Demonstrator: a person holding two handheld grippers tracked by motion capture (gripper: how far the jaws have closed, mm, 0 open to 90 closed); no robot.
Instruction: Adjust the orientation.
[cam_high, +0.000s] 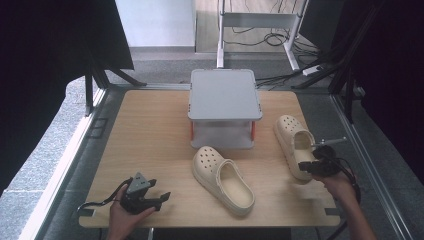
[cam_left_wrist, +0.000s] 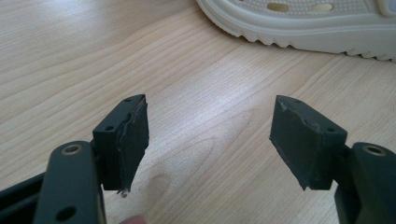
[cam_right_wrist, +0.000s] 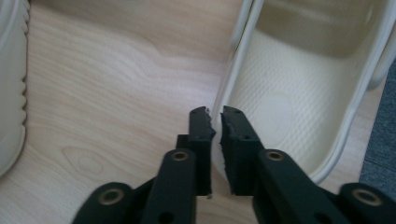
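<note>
The cream perforated foam clog by the right edge (cam_high: 294, 144) lay on the light wooden tabletop (cam_high: 150, 135), its side wall pinched in the right claw (cam_high: 309, 167). A matching second clog (cam_high: 223, 179) lay mid-tabletop before a grey two-tier stand (cam_high: 224, 94). The left claw (cam_high: 159, 201) rested wide apart, empty, near the front-left corner.

Beyond the table: floor, frame, cables

A grey carpeted floor (cam_high: 60, 140) surrounds the wooden table (cam_high: 150, 130); black curtains (cam_high: 45, 45) hang at both sides; behind the table stands a white metal frame (cam_high: 260, 20) with dark cables (cam_high: 280, 37) trailing across the floor beneath it; a pale wall panel (cam_high: 155, 22) stands at the back.
</note>
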